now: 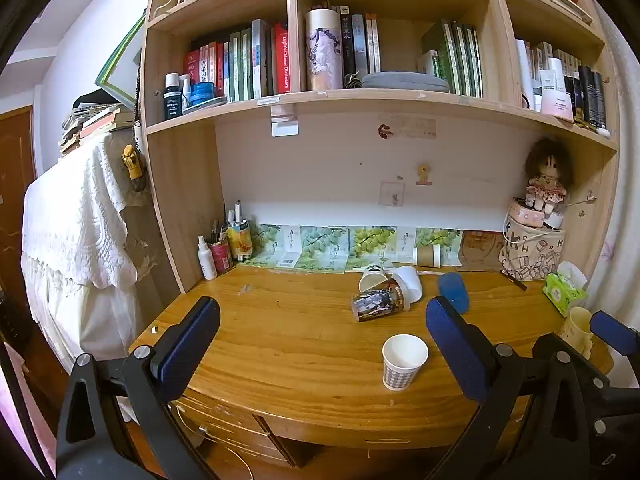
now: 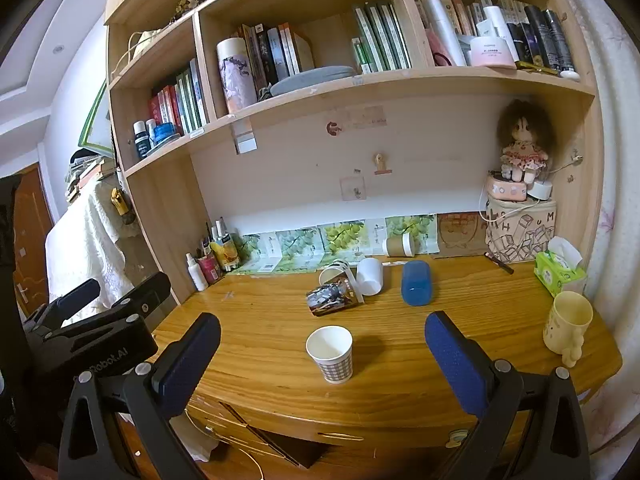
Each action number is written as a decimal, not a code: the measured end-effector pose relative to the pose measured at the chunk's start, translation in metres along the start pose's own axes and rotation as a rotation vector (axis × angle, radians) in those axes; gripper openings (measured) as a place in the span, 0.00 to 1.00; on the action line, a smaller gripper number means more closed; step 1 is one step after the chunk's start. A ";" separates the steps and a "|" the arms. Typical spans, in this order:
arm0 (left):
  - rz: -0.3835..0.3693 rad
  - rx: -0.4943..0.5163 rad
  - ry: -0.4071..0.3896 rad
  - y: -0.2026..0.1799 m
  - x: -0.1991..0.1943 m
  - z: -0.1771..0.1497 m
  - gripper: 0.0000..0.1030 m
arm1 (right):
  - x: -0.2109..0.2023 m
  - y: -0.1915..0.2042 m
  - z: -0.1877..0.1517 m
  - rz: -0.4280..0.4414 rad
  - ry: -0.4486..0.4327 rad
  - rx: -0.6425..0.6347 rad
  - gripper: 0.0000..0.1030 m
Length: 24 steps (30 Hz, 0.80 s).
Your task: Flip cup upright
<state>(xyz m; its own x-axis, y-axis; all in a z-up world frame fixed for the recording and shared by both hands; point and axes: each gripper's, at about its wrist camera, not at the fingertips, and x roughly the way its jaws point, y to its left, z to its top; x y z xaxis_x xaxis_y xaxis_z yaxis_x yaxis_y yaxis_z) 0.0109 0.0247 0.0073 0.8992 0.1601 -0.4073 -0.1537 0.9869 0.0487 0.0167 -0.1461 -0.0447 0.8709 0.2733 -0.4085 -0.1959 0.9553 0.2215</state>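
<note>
A checked paper cup (image 1: 404,361) stands upright near the front of the wooden desk (image 1: 288,336); it also shows in the right wrist view (image 2: 330,353). Behind it several cups lie on their sides: a dark printed cup (image 1: 376,303) (image 2: 333,297), a white cup (image 1: 409,283) (image 2: 370,276), a small striped cup (image 1: 372,278) (image 2: 334,272) and a blue cup (image 1: 453,292) (image 2: 416,282). My left gripper (image 1: 322,338) is open and empty, held back from the desk front. My right gripper (image 2: 322,354) is open and empty, its fingers either side of the paper cup but nearer the camera.
A cream mug (image 2: 567,326) stands at the desk's right edge, a green tissue pack (image 2: 558,272) behind it. A patterned bag (image 2: 520,232) with a doll (image 2: 522,148) is at the back right. Bottles and pen holders (image 2: 212,262) are back left. Bookshelves hang above.
</note>
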 end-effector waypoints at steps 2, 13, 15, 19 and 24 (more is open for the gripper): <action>-0.002 -0.001 0.000 0.000 0.001 0.000 1.00 | 0.003 -0.002 0.000 0.000 0.006 -0.002 0.99; -0.003 0.002 -0.002 -0.001 0.003 0.002 1.00 | 0.013 -0.004 0.004 0.010 0.034 -0.010 0.99; -0.005 0.003 0.000 -0.001 0.005 0.003 1.00 | 0.014 -0.004 0.004 0.010 0.038 -0.011 0.99; -0.007 0.006 0.000 -0.003 0.007 0.005 1.00 | 0.015 -0.005 0.005 0.012 0.042 -0.010 0.99; -0.008 0.009 -0.002 -0.004 0.011 0.008 1.00 | 0.018 -0.008 0.005 0.012 0.048 -0.006 0.99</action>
<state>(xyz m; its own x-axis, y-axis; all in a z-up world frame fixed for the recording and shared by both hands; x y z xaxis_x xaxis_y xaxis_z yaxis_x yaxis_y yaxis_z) 0.0245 0.0225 0.0097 0.9011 0.1519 -0.4060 -0.1423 0.9884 0.0540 0.0359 -0.1493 -0.0489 0.8458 0.2900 -0.4477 -0.2094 0.9525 0.2213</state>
